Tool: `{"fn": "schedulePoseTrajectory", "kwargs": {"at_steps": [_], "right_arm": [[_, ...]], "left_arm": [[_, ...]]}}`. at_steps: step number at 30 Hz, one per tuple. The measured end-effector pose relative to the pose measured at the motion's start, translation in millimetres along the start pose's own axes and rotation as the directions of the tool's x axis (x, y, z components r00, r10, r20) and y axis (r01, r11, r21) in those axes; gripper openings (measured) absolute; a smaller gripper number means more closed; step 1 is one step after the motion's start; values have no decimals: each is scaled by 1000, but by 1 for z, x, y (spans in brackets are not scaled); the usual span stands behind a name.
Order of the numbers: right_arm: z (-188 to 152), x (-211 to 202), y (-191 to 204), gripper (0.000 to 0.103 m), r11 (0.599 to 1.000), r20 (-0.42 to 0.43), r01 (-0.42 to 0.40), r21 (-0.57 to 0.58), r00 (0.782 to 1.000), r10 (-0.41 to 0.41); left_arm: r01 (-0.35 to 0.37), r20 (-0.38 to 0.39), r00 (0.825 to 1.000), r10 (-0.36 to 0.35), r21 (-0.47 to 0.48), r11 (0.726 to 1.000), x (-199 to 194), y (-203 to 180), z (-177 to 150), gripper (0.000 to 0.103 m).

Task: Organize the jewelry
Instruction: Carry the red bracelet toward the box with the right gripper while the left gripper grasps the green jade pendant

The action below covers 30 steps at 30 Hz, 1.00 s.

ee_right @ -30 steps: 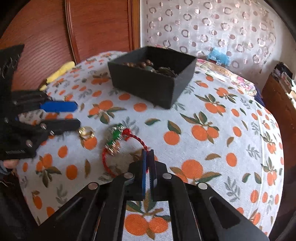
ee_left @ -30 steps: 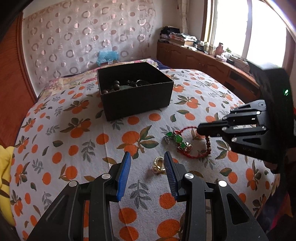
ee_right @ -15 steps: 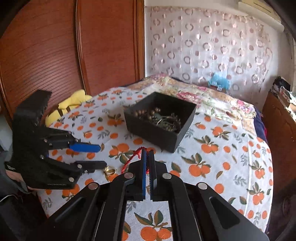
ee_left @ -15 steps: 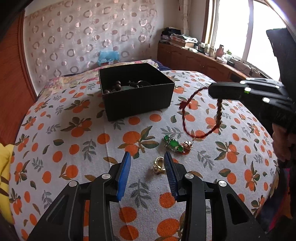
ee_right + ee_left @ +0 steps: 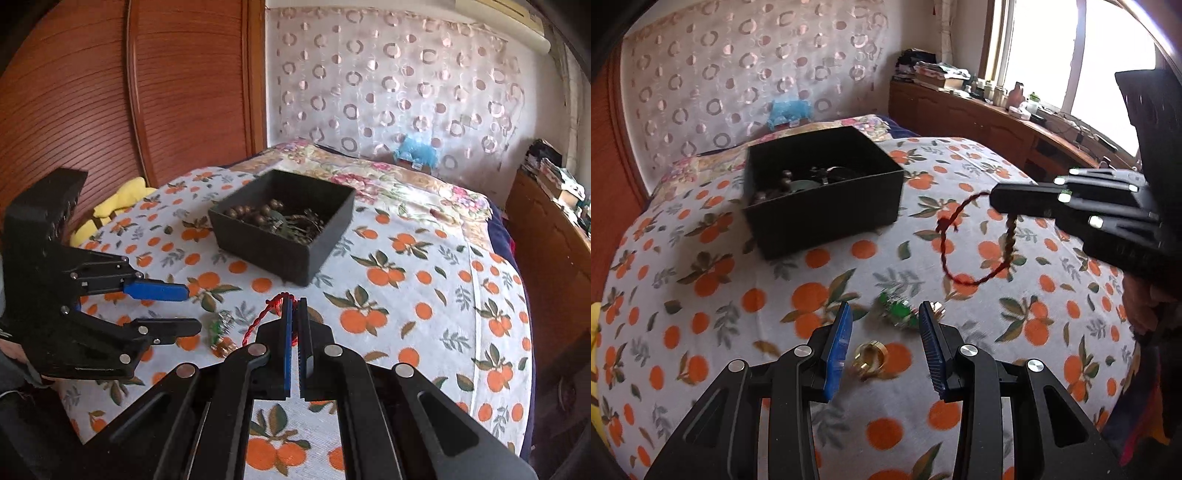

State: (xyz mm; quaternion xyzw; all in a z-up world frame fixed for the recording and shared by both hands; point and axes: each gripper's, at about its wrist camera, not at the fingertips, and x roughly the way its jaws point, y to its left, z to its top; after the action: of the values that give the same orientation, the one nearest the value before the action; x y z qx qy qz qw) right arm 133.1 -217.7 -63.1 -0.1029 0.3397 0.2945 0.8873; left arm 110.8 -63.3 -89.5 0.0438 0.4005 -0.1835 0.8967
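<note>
Aloft, right tool [image 5: 294,306] pinches a twisted red cord loop [image 5: 975,243].

no readable text, labels, brands, numbers or signs in either view

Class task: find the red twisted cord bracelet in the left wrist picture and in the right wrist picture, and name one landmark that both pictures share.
Left wrist view: the red cord bracelet hangs right of centre from the right gripper.
Right wrist view: only part of its cord shows, low at centre, pinched at the fingertips.
Shared landmark: the black box of jewelry on the orange-print bedspread.
</note>
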Motion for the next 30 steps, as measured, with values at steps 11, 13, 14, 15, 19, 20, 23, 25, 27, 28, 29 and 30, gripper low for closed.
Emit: {"fn": "schedulePoseTrajectory", "kwargs": {"at_steps": [11,13,14,15,19,20,23,25,27,28,29,30], "right_arm": [[-16,3,-17,3,999,-19,9,50,1000,-8],[-17,3,-17,3,999,-19,7,51,1000,-6],[-17,3,-17,3,999,-19,6,52,1000,-5],[-17,3,-17,3,999,-20,5,52,1000,-4],[-18,5,-13,3,999,-25,-4,52,1000,5],[-19,5,-11,3,999,-25,-5,46,1000,6],[-18,4,-8,3,999,-23,-8,40,1000,9],[-16,2,-8,3,999,-18,-9,40,1000,9],[-13,1,-8,3,999,-13,-7,40,1000,8],[-11,1,-8,3,999,-10,-7,40,1000,7],[-9,0,-8,3,999,-7,-7,40,1000,7],[-7,-1,-9,3,999,-2,-7,38,1000,7]], "left_arm": [[-33,-69,997,32,-14,999,27,-9,11,23],[-32,-76,997,31,-16,999,28,-9,9,23],[-33,-77,997,32,-15,999,28,-9,8,23],[-39,-78,996,38,-11,999,28,-10,8,23],[-40,-83,996,41,14,999,28,-11,6,12],[-33,-83,996,34,12,999,27,-9,6,12],[-34,-70,997,34,9,999,23,-5,5,12],[-30,-53,998,30,0,1000,17,-2,7,12],[-34,-34,999,33,-5,999,11,1,9,12],[-38,-21,999,38,-6,999,6,2,10,12],[-44,-9,999,44,-7,999,2,3,12,12],[-47,-1,999,47,-8,999,-1,5,14,12]]}}
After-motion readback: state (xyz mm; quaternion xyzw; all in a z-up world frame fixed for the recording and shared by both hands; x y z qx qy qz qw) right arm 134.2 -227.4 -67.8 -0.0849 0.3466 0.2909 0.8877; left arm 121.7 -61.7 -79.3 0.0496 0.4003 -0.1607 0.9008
